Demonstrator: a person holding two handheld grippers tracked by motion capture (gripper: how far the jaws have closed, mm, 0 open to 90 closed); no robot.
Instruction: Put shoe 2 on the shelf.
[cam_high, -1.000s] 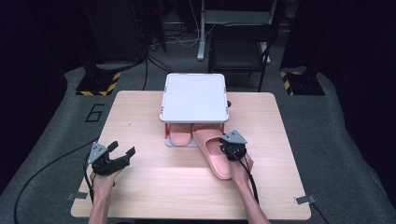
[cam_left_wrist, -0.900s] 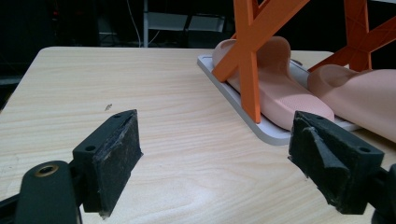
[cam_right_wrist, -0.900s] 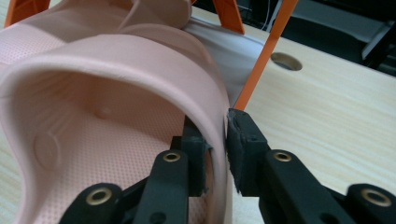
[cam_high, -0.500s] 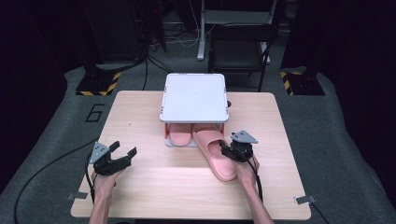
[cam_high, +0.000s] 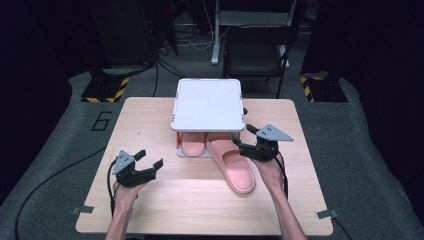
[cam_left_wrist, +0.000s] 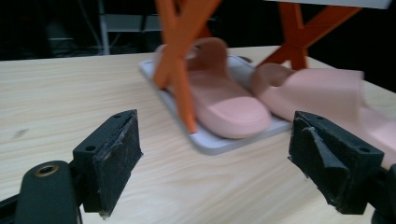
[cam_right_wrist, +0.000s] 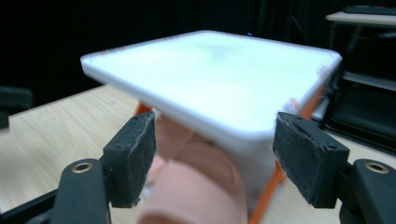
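High view, near edge: a person's two forearms come in over the bench (cam_high: 150, 210), each hand carrying a hand-held gripper
Left hand-held gripper (cam_high: 146, 162): released, jaws standing wide with nothing between them, hovering over bare wood well apart from the rack; in the left gripper view its black pads (cam_left_wrist: 112, 158) frame both slippers from low down
Right hand-held gripper (cam_high: 243, 138): jaws have just been opening and now stand apart with nothing pressed between them, lifted just beside the rack's front right corner; its pads (cam_right_wrist: 135, 158) bracket the edge of the white top shelf
Right slipper (cam_high: 234, 162): pink slide, toe tucked under the rack and onto the bottom tray, heel jutting well out over the bench and angled towards the right forearm
Left slipper (cam_high: 192, 143): pink slide lying squarely on the bottom tray (cam_high: 200, 154), just beside its partner
Rack (cam_high: 207, 105): two-tier shoe stand, white top shelf bare, orange crossed legs (cam_left_wrist: 180, 65)
Done, by the look of it: one slipper stowed; the second let go partway in
Left, as a judgement: nudge the second slipper's heel inward so it sits straight beside the first, then clear both hands
Beyond the bench: dark floor, cables, a chair (cam_high: 255, 60)
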